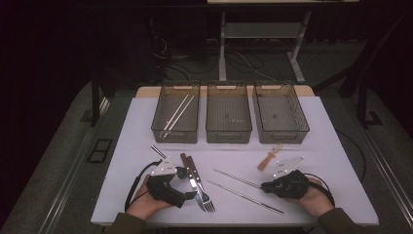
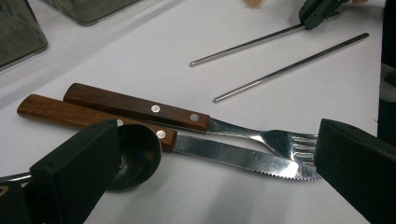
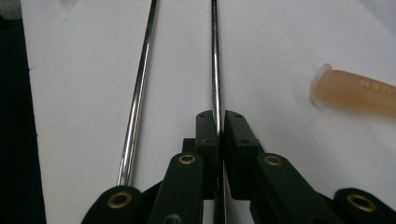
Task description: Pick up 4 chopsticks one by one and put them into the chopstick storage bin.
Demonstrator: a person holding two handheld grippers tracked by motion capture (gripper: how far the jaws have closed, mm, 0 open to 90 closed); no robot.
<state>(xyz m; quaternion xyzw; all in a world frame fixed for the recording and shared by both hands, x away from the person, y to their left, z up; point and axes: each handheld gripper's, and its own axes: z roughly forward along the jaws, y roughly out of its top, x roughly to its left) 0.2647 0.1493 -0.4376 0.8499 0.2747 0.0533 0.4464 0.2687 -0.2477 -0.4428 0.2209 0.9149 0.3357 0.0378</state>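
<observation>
The right tongs (image 3: 217, 122) are clenched on the near end of one metal chopstick (image 3: 215, 56), which lies flat on the white counter (image 1: 331, 146); a second chopstick (image 3: 138, 88) lies just beside it, roughly parallel. The left tongs (image 2: 210, 168) are spread wide over a wooden-handled knife (image 2: 224, 155) and fork (image 2: 140, 106) lying side by side, with a dark spoon bowl (image 2: 137, 156) against one jaw. An amber-handled utensil (image 1: 269, 158) lies near the right tongs. Three clear bins (image 1: 229, 114) stand at the counter's far side.
</observation>
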